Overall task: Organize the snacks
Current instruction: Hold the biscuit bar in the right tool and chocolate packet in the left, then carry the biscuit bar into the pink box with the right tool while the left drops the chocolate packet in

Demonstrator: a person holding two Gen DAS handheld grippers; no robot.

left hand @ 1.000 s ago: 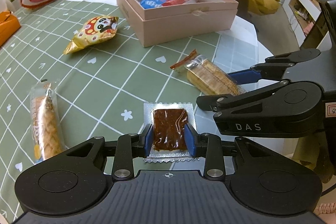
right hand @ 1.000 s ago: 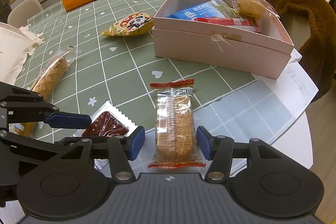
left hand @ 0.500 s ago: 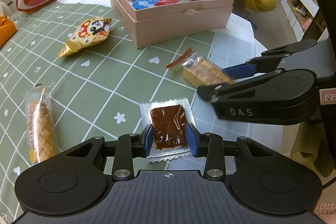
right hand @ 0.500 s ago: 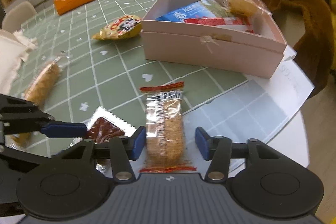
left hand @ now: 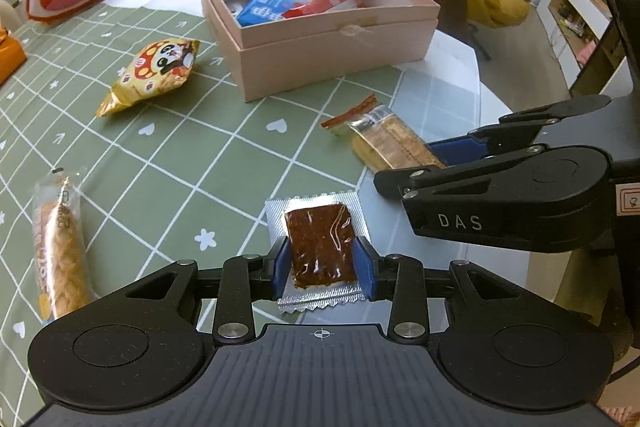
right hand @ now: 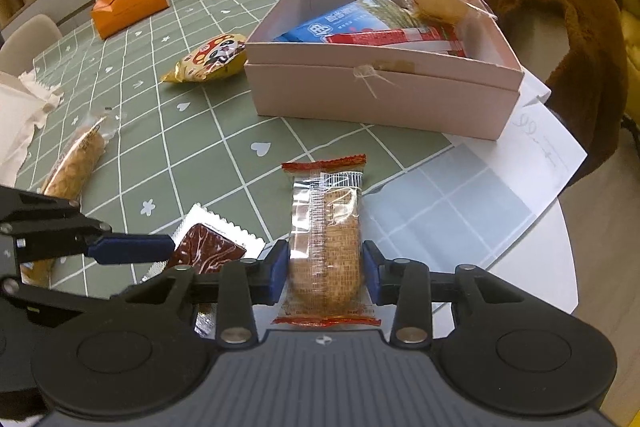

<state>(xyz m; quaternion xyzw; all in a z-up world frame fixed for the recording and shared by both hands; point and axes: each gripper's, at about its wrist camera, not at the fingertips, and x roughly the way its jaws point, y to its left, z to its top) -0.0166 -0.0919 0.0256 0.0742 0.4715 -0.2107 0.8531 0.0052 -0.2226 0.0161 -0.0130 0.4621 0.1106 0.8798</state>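
Btwn left tool (left hand: pixel 322 267) pads: brown snack pkt (left hand: pixel 320 251).

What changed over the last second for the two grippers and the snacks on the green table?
The right gripper closed its jaws onto the clear-wrapped cracker pack, which was loose between them before. The left gripper stays clamped on the brown snack square in silver wrap. The pink cardboard box and other snacks kept their places.

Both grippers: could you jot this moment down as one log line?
left gripper: closing on brown snack square | right gripper: shut on cracker pack | pink box: open, partly filled
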